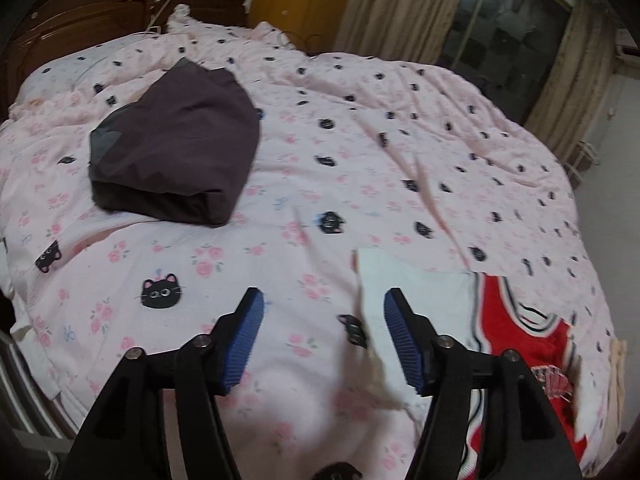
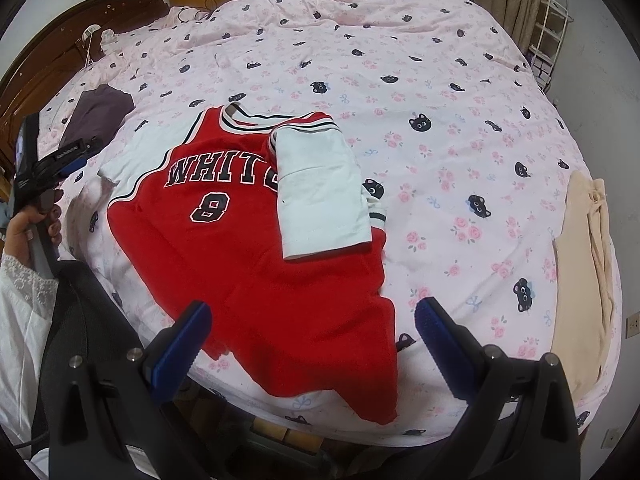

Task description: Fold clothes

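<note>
A red jersey (image 2: 256, 280) with white sleeves, lettered "WHITE" and numbered 8, lies face up on the pink bed. Its right white sleeve (image 2: 320, 188) is folded in over the chest; the left sleeve (image 2: 120, 164) lies spread out. My right gripper (image 2: 312, 332) is open and empty above the jersey's lower hem. My left gripper (image 1: 324, 340) is open and empty, hovering just left of the left sleeve (image 1: 420, 300); it also shows at the left of the right wrist view (image 2: 60, 160), held in a hand.
A folded dark purple garment (image 1: 176, 152) lies near the wooden headboard (image 1: 100, 12). A beige garment (image 2: 584, 272) lies at the bed's right edge. The cat-print pink quilt (image 2: 440, 100) covers the bed. Curtains (image 1: 400, 8) and a window stand beyond.
</note>
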The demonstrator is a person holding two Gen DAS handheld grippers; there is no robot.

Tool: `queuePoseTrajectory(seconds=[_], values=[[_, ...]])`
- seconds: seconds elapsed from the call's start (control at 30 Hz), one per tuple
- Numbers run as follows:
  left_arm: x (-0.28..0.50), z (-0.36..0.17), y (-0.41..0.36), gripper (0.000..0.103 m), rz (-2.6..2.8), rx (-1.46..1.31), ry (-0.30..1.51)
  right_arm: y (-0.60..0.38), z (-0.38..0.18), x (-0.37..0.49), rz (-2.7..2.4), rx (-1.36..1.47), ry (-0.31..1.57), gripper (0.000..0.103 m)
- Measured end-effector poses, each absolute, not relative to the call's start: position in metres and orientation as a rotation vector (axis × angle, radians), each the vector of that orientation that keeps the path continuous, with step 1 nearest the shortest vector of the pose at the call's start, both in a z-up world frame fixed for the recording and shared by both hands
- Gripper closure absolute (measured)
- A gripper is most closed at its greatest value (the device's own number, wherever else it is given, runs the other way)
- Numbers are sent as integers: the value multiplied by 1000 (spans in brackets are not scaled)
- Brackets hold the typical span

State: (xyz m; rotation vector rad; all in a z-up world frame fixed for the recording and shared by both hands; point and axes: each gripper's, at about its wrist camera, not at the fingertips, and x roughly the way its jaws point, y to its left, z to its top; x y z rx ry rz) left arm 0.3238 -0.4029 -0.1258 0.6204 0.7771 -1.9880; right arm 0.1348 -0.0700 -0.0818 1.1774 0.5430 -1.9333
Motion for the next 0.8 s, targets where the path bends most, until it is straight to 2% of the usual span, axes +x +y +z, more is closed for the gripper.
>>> queuePoseTrajectory(seconds=[0.3,0.5,0.8], values=[[301,-123,-402,36,-2032,697,740,-72,-89,137,-1919,1185,543,0],[257,-116,-407,36,-2171,749,785,-77,-83,128,-1936,1127,574,0],[164,-126,-407,36,-2323,1228,325,-110,-68,65,-1842,989,545,0]])
